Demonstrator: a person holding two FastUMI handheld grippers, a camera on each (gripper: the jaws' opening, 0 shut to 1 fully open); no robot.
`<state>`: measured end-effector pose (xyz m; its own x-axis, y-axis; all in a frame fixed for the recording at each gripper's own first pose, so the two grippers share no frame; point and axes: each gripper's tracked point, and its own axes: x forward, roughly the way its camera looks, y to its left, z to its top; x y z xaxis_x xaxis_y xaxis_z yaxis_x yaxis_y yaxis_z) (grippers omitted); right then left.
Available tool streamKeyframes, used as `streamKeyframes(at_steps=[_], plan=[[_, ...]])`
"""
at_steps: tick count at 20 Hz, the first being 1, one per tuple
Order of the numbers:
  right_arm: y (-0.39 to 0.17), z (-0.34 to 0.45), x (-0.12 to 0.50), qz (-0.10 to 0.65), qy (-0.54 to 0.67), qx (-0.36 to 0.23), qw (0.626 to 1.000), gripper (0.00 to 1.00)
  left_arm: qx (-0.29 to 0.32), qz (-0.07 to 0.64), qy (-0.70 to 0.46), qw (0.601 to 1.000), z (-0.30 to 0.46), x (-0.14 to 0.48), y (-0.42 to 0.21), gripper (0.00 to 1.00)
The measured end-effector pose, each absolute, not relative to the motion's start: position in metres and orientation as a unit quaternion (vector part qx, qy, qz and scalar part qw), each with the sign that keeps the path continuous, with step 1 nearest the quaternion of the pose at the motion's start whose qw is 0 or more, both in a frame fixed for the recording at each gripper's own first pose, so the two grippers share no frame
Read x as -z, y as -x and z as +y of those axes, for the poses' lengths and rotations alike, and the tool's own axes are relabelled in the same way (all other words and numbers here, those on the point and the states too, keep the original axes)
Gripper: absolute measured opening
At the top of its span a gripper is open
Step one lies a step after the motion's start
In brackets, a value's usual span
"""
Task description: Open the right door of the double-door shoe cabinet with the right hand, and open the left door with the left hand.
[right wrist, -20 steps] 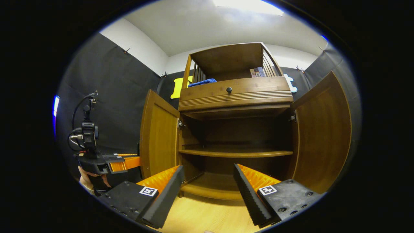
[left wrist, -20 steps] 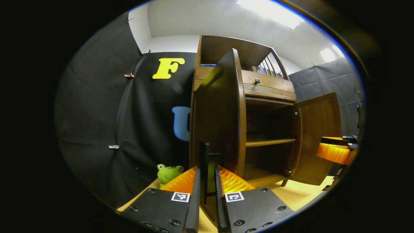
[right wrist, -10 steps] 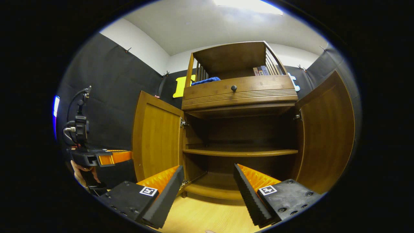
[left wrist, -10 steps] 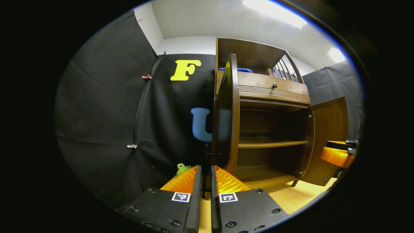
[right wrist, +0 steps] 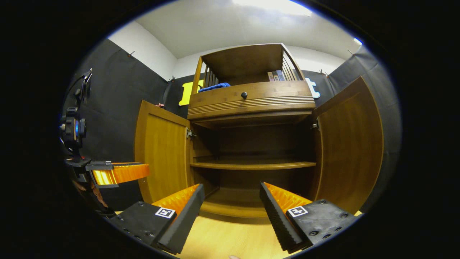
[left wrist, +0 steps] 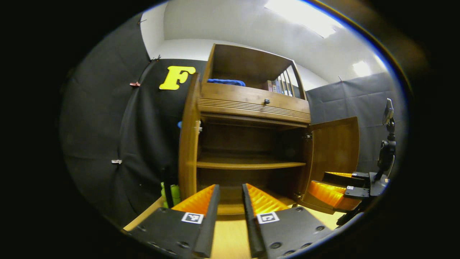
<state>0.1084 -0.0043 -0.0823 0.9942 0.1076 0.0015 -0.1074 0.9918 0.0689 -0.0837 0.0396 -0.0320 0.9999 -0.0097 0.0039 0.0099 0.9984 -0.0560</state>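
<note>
The wooden shoe cabinet [right wrist: 251, 104] stands with both doors swung out. In the right gripper view the left door [right wrist: 161, 154] and the right door [right wrist: 350, 144] flank the dark inside with its shelf [right wrist: 251, 165]. My right gripper [right wrist: 231, 190] is open in front of the cabinet's base, holding nothing. My left gripper [right wrist: 118, 172] hovers left of the left door. In the left gripper view the left door [left wrist: 188, 136] shows edge-on and the right door [left wrist: 334, 158] stands wide. My left gripper [left wrist: 230, 199] is open and holds nothing. The right gripper [left wrist: 334, 190] sits low by the right door.
A drawer with a dark knob [right wrist: 244, 95] runs above the doors. A blue cloth [right wrist: 215, 86] and books [right wrist: 276, 75] lie on the top shelf. A green toy frog [left wrist: 172, 192] sits on the wooden floor [right wrist: 222, 244] left of the cabinet, beside the black cloth wall.
My left gripper let go of the left door's handle, opened, and turned to face the cabinet's inside. The left door swung wider. The right gripper barely moved.
</note>
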Motion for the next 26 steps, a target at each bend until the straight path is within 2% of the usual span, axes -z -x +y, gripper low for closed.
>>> streamKeyframes(at_steps=[3,6,7,8,9,11,13,15,22,26], plan=[[-0.105,-0.015,0.083,0.007,-0.036,-0.042,0.998,0.99,0.027,-0.001,0.016,1.0,0.017,0.033,0.075,0.71],[-0.105,-0.026,0.083,0.01,-0.032,-0.03,0.999,0.97,0.022,-0.006,0.006,1.0,0.012,0.031,0.066,0.99],[-0.105,-0.029,0.083,0.011,-0.032,-0.028,0.999,0.99,0.019,-0.01,0.004,1.0,0.012,0.031,0.064,0.99],[-0.105,-0.031,0.083,0.012,-0.03,-0.027,0.999,0.97,0.02,-0.012,0.005,1.0,0.01,0.031,0.061,0.97],[-0.105,-0.034,0.083,0.013,-0.028,-0.025,0.999,0.99,0.026,-0.012,0.007,1.0,0.005,0.031,0.058,0.99],[-0.105,-0.038,0.082,0.012,-0.027,-0.022,0.999,0.99,0.038,-0.01,0.011,0.999,-0.002,0.033,0.054,0.94],[-0.106,-0.042,0.08,0.011,-0.026,-0.02,0.999,0.99,0.037,-0.01,0.005,0.999,-0.003,0.033,0.05,0.99],[-0.106,-0.046,0.078,0.007,-0.026,-0.017,0.999,0.99,0.04,-0.009,-0.002,0.999,-0.009,0.035,0.046,0.97],[-0.11,-0.052,0.077,0.003,-0.03,-0.018,0.999,0.95,0.052,-0.015,-0.005,0.999,-0.021,0.034,0.04,0.99],[-0.11,-0.057,0.075,-0.002,-0.028,-0.016,0.999,1.0,0.052,-0.027,0.006,0.998,-0.021,0.029,0.038,0.97]])
